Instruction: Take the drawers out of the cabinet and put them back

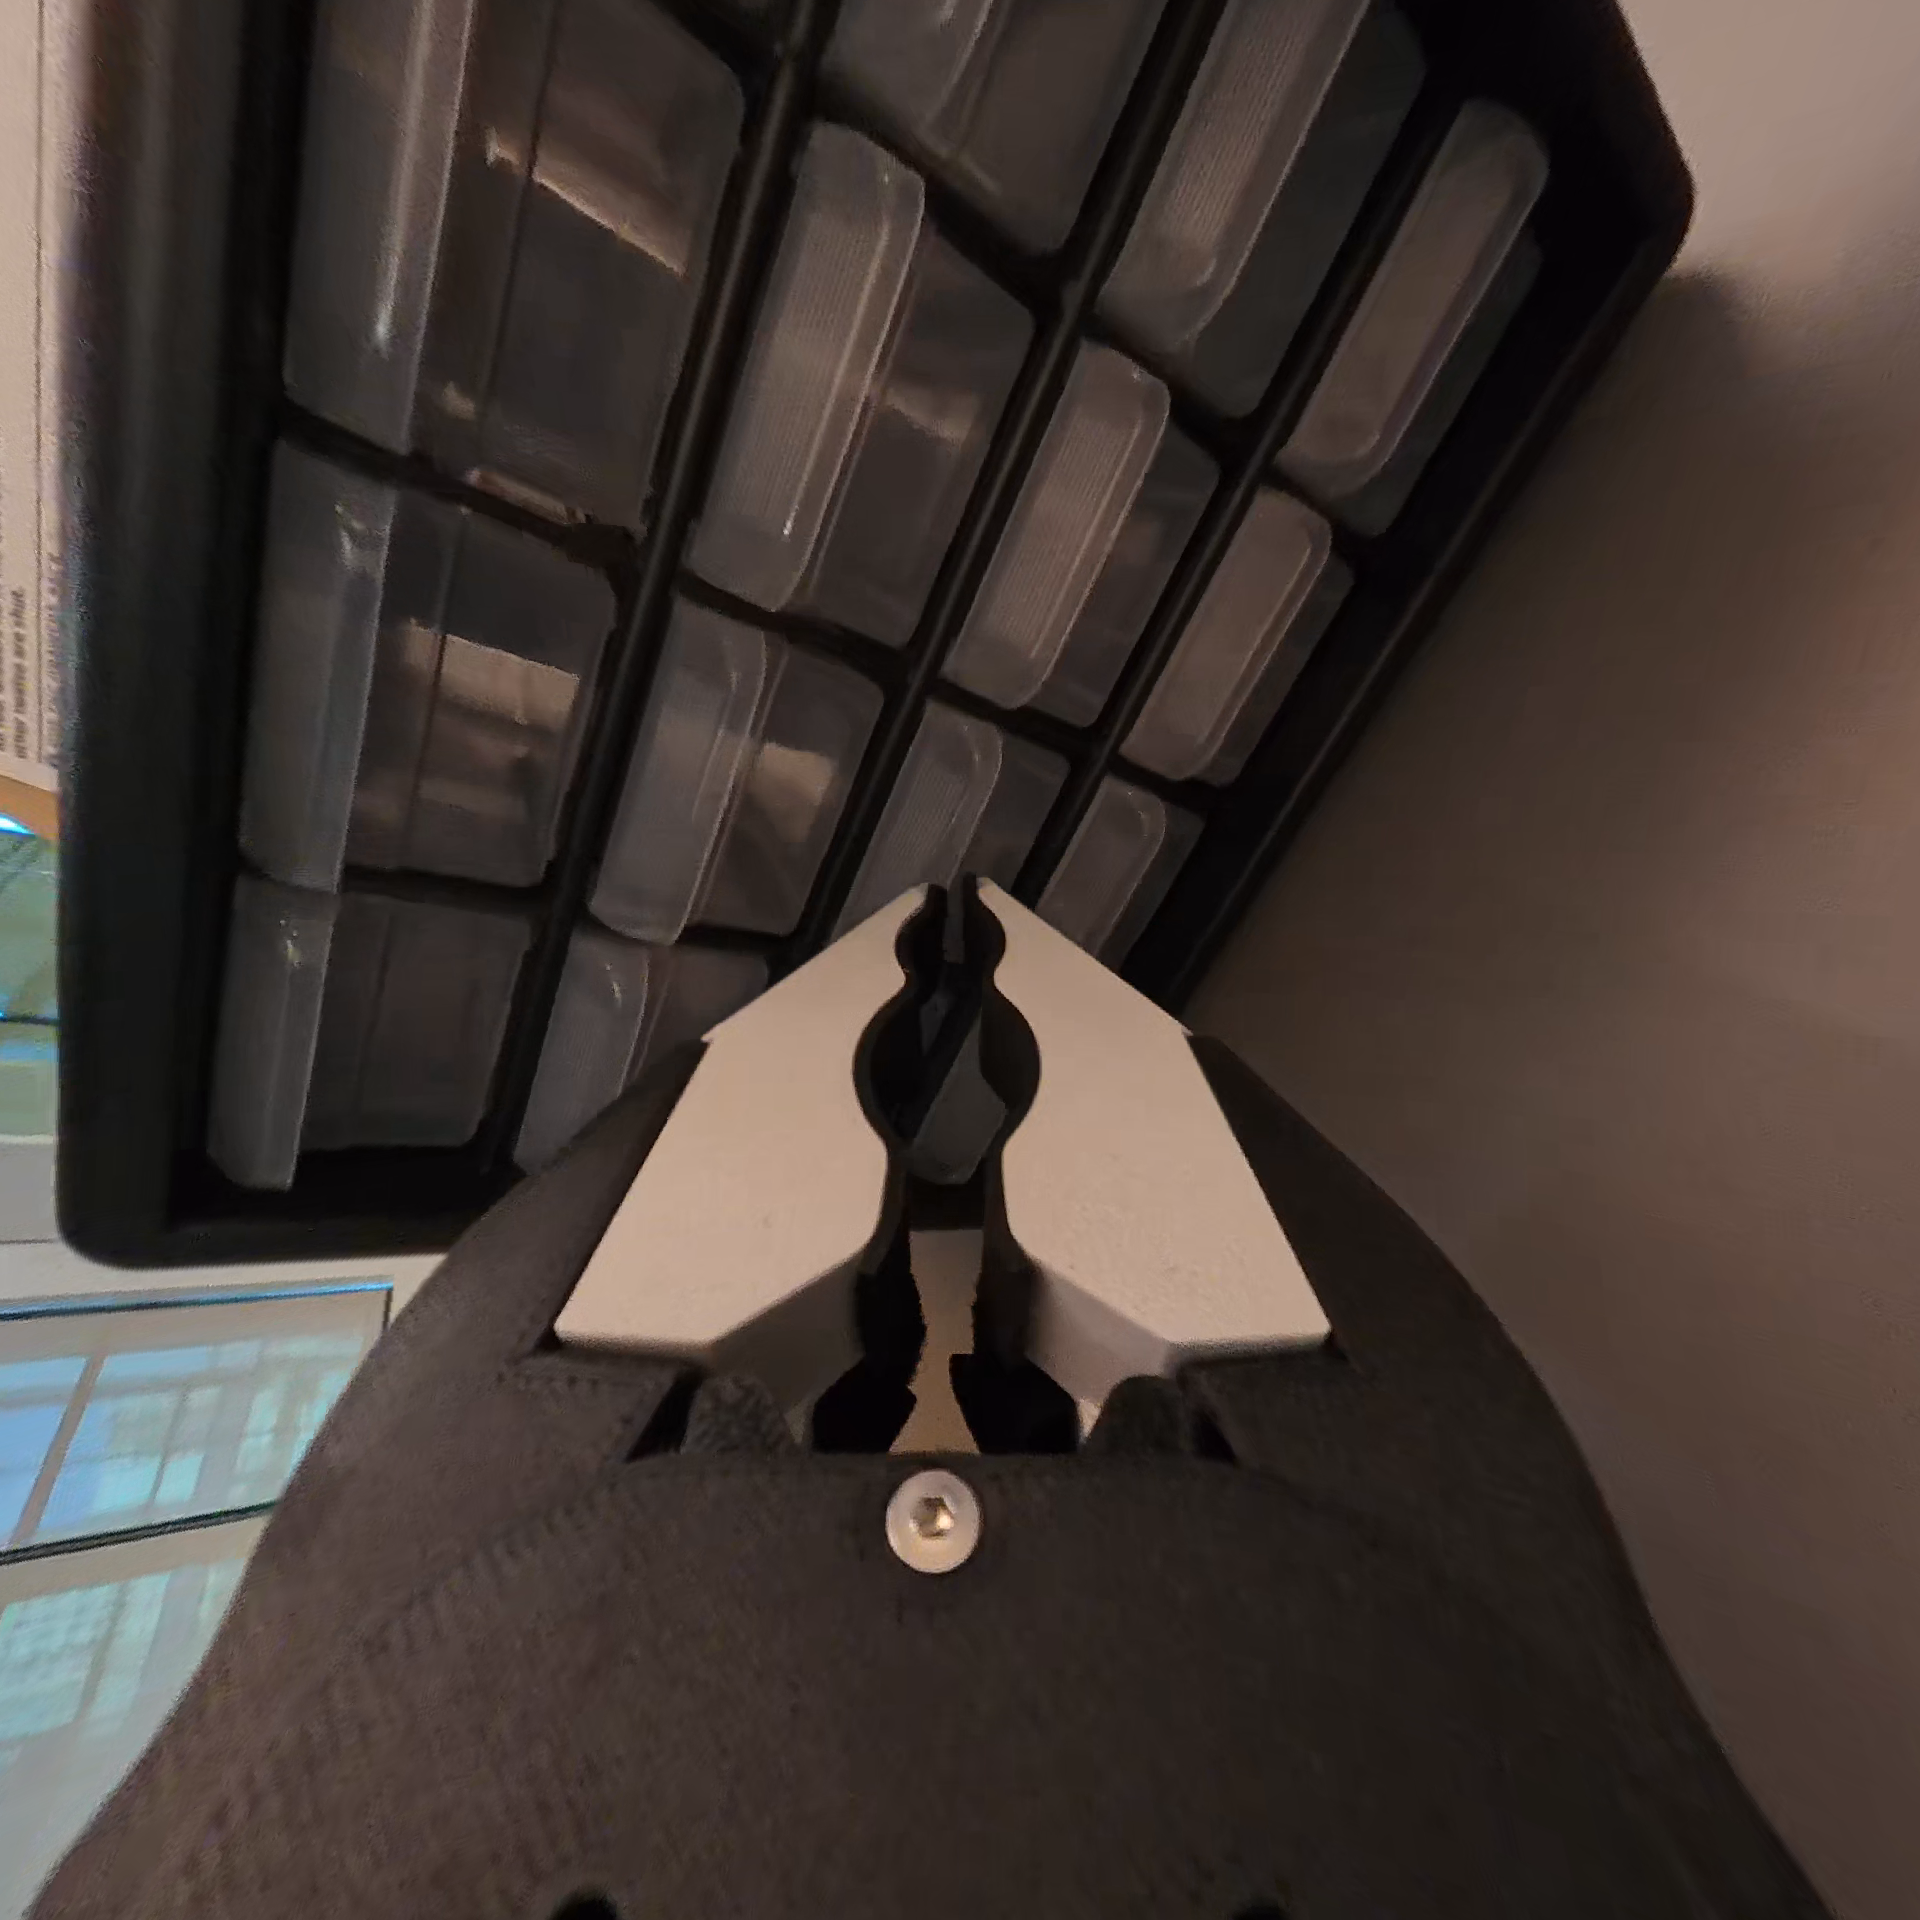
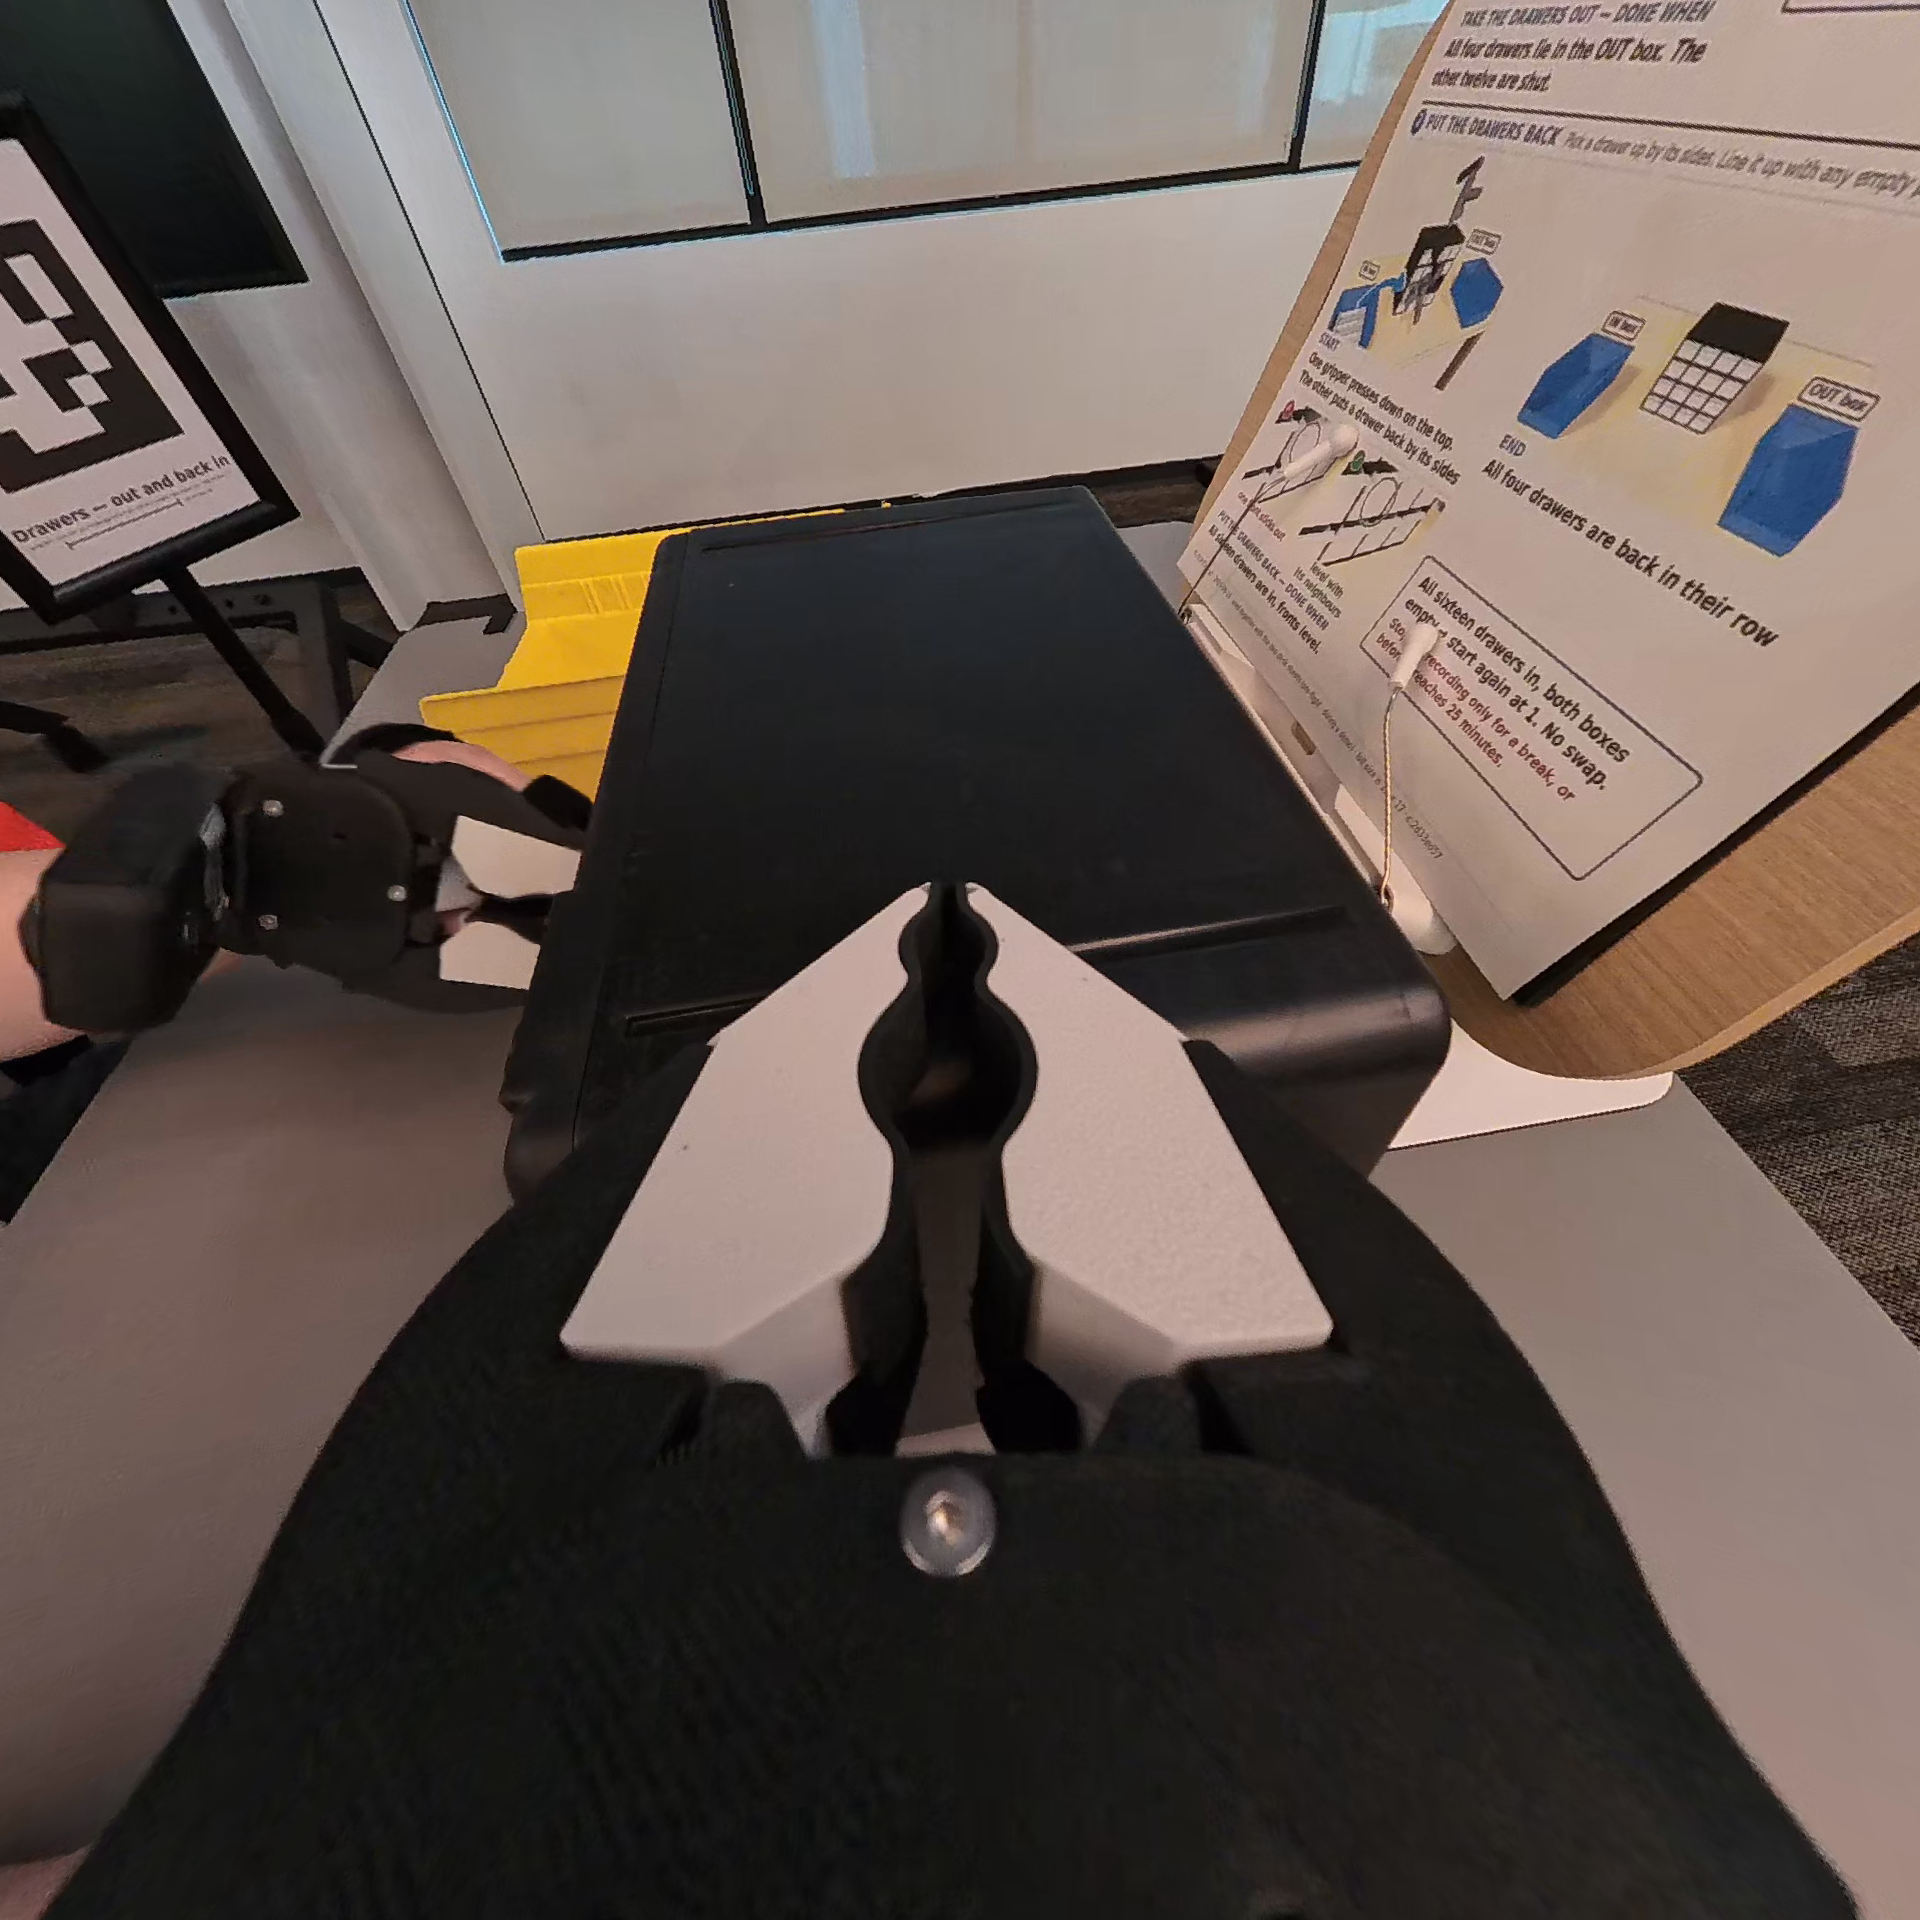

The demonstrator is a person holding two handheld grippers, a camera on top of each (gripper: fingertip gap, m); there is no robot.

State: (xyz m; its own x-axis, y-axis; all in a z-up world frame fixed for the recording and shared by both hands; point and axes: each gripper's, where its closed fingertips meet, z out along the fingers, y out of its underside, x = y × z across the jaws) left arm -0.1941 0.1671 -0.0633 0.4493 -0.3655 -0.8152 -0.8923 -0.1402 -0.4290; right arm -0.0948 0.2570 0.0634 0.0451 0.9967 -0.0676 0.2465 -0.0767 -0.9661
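both fingers pairs closed, empty: left gripper [image 1: 961,899] facing cabinet [image 1: 135,623] drawers [image 1: 800,384], right gripper [image 2: 951,894] above it.

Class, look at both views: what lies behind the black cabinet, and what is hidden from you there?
Behind the cabinet a yellow bin pokes out at its left rear corner. The cabinet covers the rest of the bin, so its contents cannot be seen.

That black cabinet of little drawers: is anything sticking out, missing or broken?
Nothing stands out. In the left wrist view the cabinet shows its clear drawers all seated in their slots, none pulled out, though the picture is blurred.
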